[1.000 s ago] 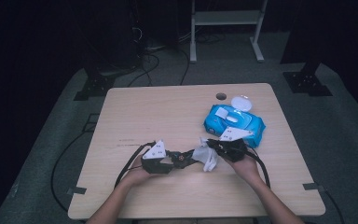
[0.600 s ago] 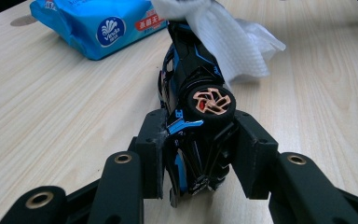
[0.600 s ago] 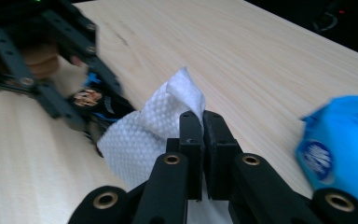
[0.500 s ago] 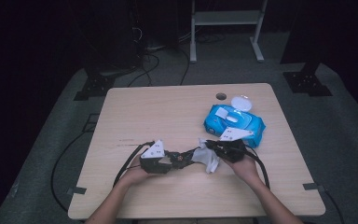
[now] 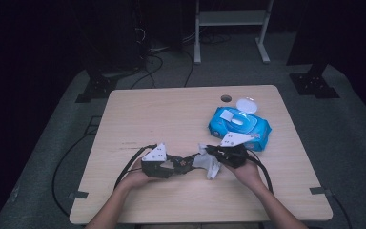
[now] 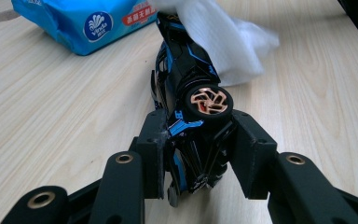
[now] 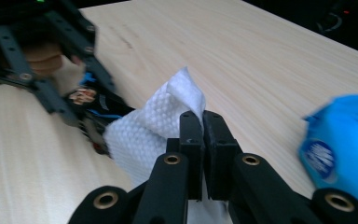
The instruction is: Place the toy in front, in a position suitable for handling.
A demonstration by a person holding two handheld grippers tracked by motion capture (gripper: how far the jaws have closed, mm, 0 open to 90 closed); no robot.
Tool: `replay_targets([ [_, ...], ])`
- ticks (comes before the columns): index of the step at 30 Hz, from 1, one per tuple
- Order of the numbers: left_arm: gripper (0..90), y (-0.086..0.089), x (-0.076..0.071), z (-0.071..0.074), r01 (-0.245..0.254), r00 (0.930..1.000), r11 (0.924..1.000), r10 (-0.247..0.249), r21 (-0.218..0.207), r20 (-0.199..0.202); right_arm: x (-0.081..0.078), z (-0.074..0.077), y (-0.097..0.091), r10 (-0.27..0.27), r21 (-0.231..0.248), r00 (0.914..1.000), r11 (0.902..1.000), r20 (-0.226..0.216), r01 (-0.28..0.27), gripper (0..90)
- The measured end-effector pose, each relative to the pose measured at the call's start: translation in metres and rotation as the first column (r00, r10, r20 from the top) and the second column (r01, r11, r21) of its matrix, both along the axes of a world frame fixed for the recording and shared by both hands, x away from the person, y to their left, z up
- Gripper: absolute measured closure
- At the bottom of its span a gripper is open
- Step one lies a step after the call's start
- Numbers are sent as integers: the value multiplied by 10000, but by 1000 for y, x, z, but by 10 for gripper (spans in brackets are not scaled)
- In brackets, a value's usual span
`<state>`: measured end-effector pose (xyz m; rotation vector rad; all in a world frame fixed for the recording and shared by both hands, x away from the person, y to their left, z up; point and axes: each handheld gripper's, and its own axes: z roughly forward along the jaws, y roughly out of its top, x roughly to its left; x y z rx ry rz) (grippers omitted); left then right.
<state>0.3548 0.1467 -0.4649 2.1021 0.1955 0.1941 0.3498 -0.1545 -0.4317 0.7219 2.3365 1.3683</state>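
Toy car [image 6: 186, 88] on its side, nose toward wipe [image 6: 223, 42].

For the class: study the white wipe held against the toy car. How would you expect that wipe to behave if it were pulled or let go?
The wipe is probably floppy: it bunches and folds beside the right claw, which pinches it. It likely weighs very little, since a thin corner stands up unsupported. Draped over the toy car held in the left claw, it would probably slide off rather than catch.

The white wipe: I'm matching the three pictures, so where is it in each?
High view: white wipe at table centre-front, between both claws.
Left gripper view: top centre, draped over the toy car.
Right gripper view: centre-left, pinched.
Shared landmark: blue wipes pack.
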Motion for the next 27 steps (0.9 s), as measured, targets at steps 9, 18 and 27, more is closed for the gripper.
replay_targets([
  [9,578,-1,0,1,-74,10000,9999,74,87,-3,-1,-3,2,7,98,9998,10000,-177,-6,866],
  [18,554,-13,-1,1,-361,9988,9980,343,513,363,-2,-4,9,334,297,9987,9990,-381,-323,866],
  [27,577,-2,1,4,-167,9995,9976,149,667,272,3,-3,-8,-172,355,9985,9992,-527,191,866],
])
